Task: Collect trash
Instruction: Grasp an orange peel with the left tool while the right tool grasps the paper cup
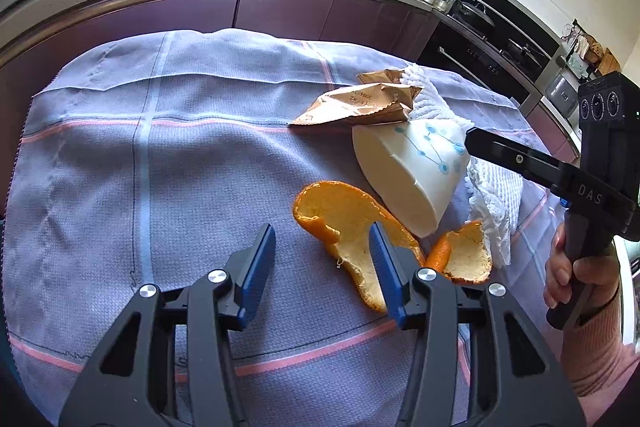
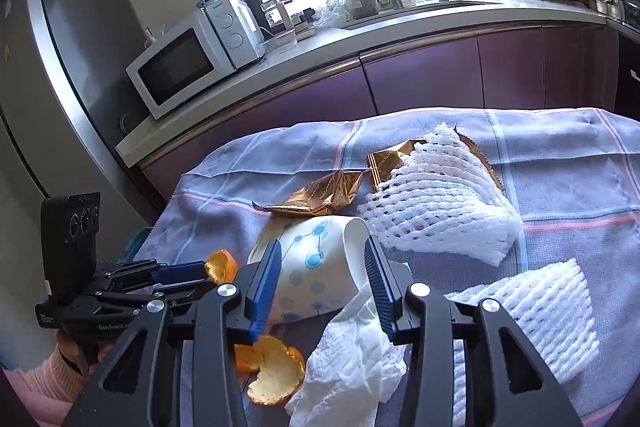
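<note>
Pointing downward at a slant, the left gripper (image 1: 322,247) hangs over the tabletop (image 1: 120,187) with its blue pads spread apart; nothing is between them, and the right pad stands in front of a large piece of orange peel (image 1: 340,223). The right gripper (image 2: 322,269), held by a hand (image 1: 568,271) in a pink ribbed sleeve, also points down at a slant, and its jaws stand spread on both sides of a paper cup (image 2: 316,267); whether the pads touch the cup cannot be told. The cup lies on its side, near the middle of the trash; it is white, smooth, and printed with light blue dots joined by thin lines. Beside it lies a second, smaller orange peel (image 2: 272,371), curled, with a pale rough inside. A crumpled white paper napkin (image 2: 352,359) lies just beside this peel, under the right gripper. Behind the cup there is a shiny golden-brown foil wrapper (image 2: 320,195), wrinkled and torn open. Two white foam fruit nets (image 2: 432,203) with a mesh pattern lie to the right. Everything rests on a grey-blue woven cloth with pink and light blue stripes that covers the tabletop.
</note>
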Motion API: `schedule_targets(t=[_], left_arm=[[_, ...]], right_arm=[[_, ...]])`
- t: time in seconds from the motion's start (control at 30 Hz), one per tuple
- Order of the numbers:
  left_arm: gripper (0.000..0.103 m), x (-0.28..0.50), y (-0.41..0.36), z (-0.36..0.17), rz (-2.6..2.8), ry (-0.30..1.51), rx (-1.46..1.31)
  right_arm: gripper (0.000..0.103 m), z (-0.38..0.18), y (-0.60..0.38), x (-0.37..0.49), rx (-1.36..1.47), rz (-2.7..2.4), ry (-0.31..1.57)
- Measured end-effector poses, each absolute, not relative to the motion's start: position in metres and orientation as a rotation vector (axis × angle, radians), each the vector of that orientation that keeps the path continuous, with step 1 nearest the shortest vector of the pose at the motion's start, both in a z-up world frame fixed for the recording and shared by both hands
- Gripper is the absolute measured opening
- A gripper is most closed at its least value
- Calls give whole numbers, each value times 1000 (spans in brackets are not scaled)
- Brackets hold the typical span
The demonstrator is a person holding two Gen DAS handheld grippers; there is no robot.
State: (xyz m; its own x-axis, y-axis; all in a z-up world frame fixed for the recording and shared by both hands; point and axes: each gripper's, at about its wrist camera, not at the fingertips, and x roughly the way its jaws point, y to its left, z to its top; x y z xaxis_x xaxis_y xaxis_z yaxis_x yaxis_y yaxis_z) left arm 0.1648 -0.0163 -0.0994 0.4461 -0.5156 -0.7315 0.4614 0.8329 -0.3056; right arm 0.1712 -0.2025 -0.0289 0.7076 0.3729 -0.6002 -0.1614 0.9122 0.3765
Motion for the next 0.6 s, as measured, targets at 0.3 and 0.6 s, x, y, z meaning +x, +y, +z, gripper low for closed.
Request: schedule_targets(t=[0.3,0.6], left_arm=[[25,168,-27,-104,-627,946,-71],[12,164,-28,-102,-631,930,-69]], right_arm=[[30,-40,-203,177,338,337,759],[20,-35,-203,171,335,367,736]])
